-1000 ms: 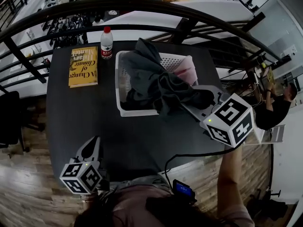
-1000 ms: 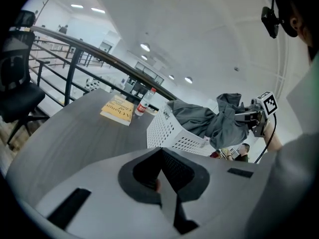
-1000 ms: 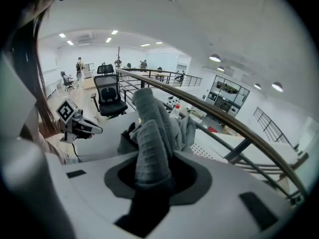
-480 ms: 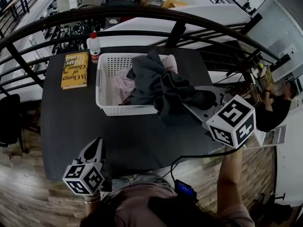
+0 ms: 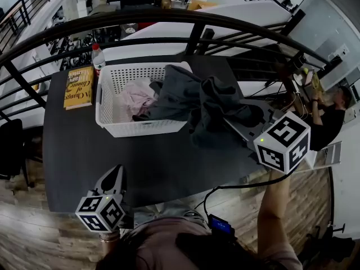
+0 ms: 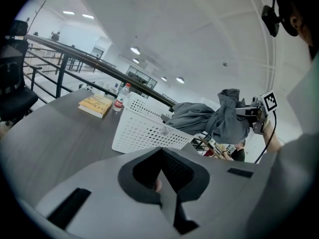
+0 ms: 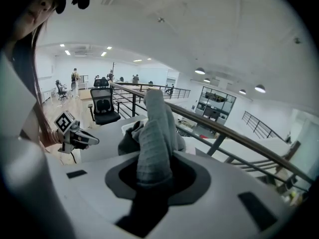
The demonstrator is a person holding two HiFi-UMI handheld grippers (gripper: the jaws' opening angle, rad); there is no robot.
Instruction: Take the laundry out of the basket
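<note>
Head view, right tool [image 5: 241,121] pinching grey garment [image 5: 188,94], pulled farther from basket [image 5: 121,127], left tool [image 5: 115,172] closed.

Dark grey garment [image 5: 194,97] sliding further out of white basket [image 5: 140,129] toward 3 o'clock, more cloth draping over basket's right rim onto table [image 5: 140,162]. Right gripper [image 5: 242,125] drawing cloth away from basket, jaws just closing tighter, cloth between them. Pink garment [image 5: 135,94] becoming uncovered inside basket. In head view, basket, yellow book [image 5: 79,86] and bottle [image 5: 98,58] drifting toward 9 o'clock.
</note>
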